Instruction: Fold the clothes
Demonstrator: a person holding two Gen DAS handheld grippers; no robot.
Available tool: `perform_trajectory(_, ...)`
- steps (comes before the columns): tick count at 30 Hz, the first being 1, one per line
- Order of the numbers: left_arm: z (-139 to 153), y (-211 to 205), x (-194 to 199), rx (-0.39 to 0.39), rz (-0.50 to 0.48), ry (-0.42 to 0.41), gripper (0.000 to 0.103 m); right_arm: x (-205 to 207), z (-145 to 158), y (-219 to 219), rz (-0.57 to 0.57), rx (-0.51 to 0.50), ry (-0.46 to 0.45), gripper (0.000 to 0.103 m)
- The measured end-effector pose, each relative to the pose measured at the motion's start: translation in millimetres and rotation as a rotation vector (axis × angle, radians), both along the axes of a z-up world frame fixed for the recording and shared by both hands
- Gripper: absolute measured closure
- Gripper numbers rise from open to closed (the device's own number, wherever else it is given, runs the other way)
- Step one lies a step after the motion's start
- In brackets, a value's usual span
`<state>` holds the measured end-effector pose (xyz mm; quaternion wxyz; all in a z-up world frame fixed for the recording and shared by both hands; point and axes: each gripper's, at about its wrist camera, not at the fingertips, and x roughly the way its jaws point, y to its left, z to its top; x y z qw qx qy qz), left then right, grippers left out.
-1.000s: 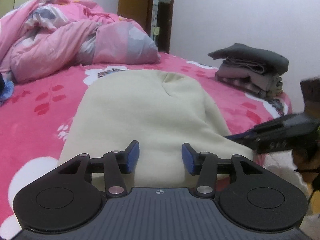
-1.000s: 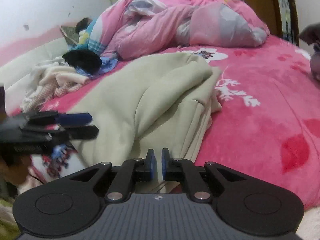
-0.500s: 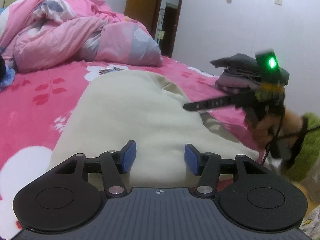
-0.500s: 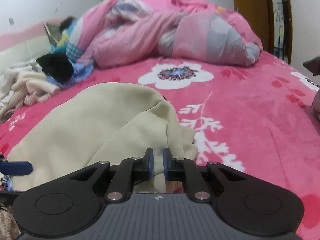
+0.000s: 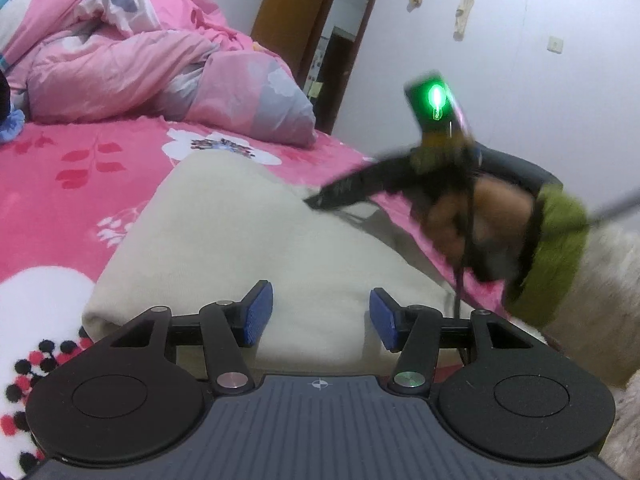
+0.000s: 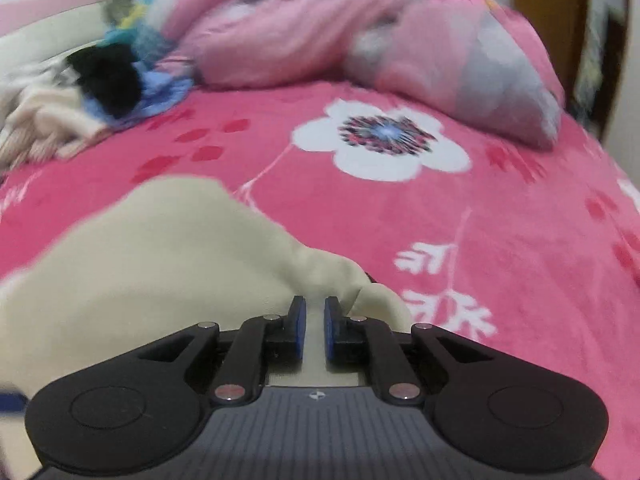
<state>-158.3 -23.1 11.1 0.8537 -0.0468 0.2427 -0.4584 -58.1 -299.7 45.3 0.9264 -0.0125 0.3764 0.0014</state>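
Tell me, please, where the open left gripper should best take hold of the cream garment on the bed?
Probably the rounded near edge of the cream garment, just ahead of the left gripper. Come in low from the near side: the edge there stands proud of the pink bedspread, so the open jaws could close over it.

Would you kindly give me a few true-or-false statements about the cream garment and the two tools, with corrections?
1. The left tool is open and holds nothing. True.
2. The right tool is wide open above the bedspread. False: its fingers are nearly closed, pinching a fold of the cream garment.
3. The cream garment lies on a pink flowered bedspread. True.
4. The cream garment lies on top of the pink quilt. False: the quilt is bunched apart at the far end of the bed.
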Motion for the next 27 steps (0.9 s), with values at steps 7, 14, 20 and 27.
perform_trajectory(7,-3,6,1,-0.036,-0.008,0.014,0.049,28,33,49,0.178,0.025,-0.088,0.092)
perform_trajectory(14,-6,7,1,-0.04,-0.017,0.009,0.049,48,20,36,0.143,0.12,-0.042,0.093)
perform_trajectory(20,-6,7,-1,-0.034,-0.015,0.003,0.049,64,2,48,0.187,0.127,-0.02,0.094)
perform_trajectory(27,-4,4,-5,-0.003,-0.011,-0.017,0.049,82,-21,38,0.125,0.148,0.043,0.093)
